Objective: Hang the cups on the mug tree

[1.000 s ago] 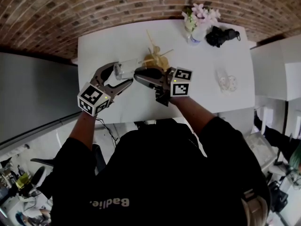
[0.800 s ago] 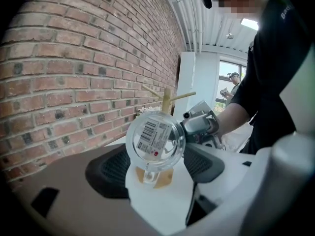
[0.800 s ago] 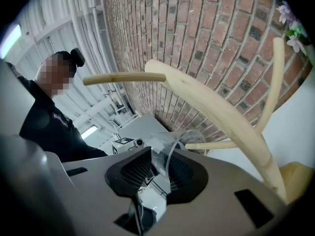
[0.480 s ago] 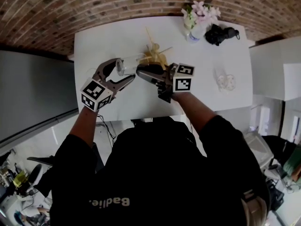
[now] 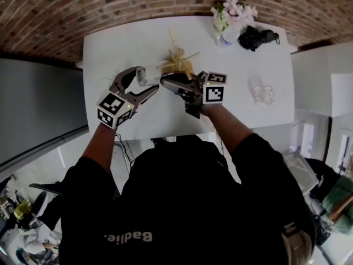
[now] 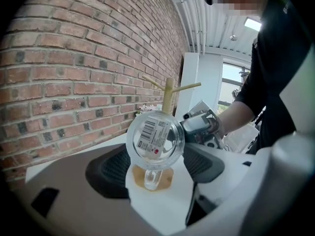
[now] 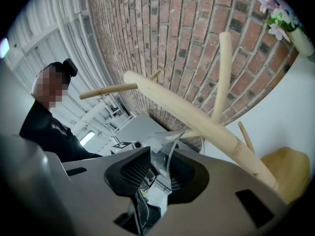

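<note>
A clear glass cup (image 5: 143,76) hangs off the table between the jaws of my left gripper (image 5: 148,80), which is shut on it. In the left gripper view the cup's (image 6: 155,140) labelled bottom faces the camera between the pads of that gripper (image 6: 155,163). My right gripper (image 5: 168,83) meets the cup from the right. Its jaws are opening, and the thin glass wall (image 7: 170,154) stands between the pads with a gap on each side, at that gripper's (image 7: 165,168) mouth. The wooden mug tree (image 5: 179,65) stands just behind, its pegs (image 7: 197,117) bare.
A second glass cup (image 5: 263,94) stands on the white table (image 5: 110,48) at the right. A vase of flowers (image 5: 229,24) and a black object (image 5: 259,37) sit at the far right corner. A brick wall runs behind the table.
Both grippers and the cup have moved a little away from me, closer to the mug tree. The right gripper stays at the cup's right side.
</note>
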{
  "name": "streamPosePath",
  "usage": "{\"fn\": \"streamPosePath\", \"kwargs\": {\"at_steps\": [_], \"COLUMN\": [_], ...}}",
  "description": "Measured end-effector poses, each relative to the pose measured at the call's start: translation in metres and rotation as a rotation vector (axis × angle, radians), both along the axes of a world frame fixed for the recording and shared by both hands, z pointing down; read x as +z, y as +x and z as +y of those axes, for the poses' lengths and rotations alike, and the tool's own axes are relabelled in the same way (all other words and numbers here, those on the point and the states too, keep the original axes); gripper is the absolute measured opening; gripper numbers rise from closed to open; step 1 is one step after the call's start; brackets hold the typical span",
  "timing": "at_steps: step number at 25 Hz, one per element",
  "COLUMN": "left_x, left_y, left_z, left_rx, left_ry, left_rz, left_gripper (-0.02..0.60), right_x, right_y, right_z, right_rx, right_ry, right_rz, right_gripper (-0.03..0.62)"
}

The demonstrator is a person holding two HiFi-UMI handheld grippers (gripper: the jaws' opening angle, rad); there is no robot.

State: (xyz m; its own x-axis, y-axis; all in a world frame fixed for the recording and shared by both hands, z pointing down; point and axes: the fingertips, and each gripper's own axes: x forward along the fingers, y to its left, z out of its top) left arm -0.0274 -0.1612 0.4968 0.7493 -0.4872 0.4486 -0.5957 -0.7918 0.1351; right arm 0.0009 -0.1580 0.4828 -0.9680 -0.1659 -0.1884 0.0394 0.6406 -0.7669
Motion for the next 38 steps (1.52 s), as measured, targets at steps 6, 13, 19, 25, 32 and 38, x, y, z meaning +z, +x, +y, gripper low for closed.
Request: {"fn": "streamPosePath", "kwargs": {"at_steps": [6, 13, 19, 25, 32, 38], "left_x": [0.003, 0.006, 0.011, 0.014, 0.015, 0.019], "left_y": [0.004, 0.007, 0.007, 0.007, 0.006, 0.005], "left_z": [-0.008, -0.012, -0.013, -0.015, -0.017, -0.018], "left_rx": [-0.018, -0.024, -0.039, -0.032, -0.004, -0.001], "left_ry": [0.019, 0.025, 0.042, 0.043, 0.043, 0.041], "left_rz": [0.008, 0.003, -0.006, -0.026, -0.062, -0.092], "left_gripper": [0.336, 0.334, 0.334, 0.336, 0.336, 0.342], "right_x": [0.005, 0.009, 0.015, 0.016, 0.016, 0.020], "right_y": [0.005, 0.010, 0.010, 0.009, 0.008, 0.007], "right_z": [-0.009, -0.016, -0.016, -0.019, -0.021, -0.020], "right_rx": [0.014, 0.032, 0.014, 0.025, 0.033, 0.034], "right_ry": [-0.030, -0.068, -0.081, -0.124, -0.190, -0.201], "right_rz": [0.002, -0.013, 0.002, -0.001, -0.039, -0.025], "right_gripper": [0.123, 0.129, 0.140, 0.146, 0.161, 0.164]}}
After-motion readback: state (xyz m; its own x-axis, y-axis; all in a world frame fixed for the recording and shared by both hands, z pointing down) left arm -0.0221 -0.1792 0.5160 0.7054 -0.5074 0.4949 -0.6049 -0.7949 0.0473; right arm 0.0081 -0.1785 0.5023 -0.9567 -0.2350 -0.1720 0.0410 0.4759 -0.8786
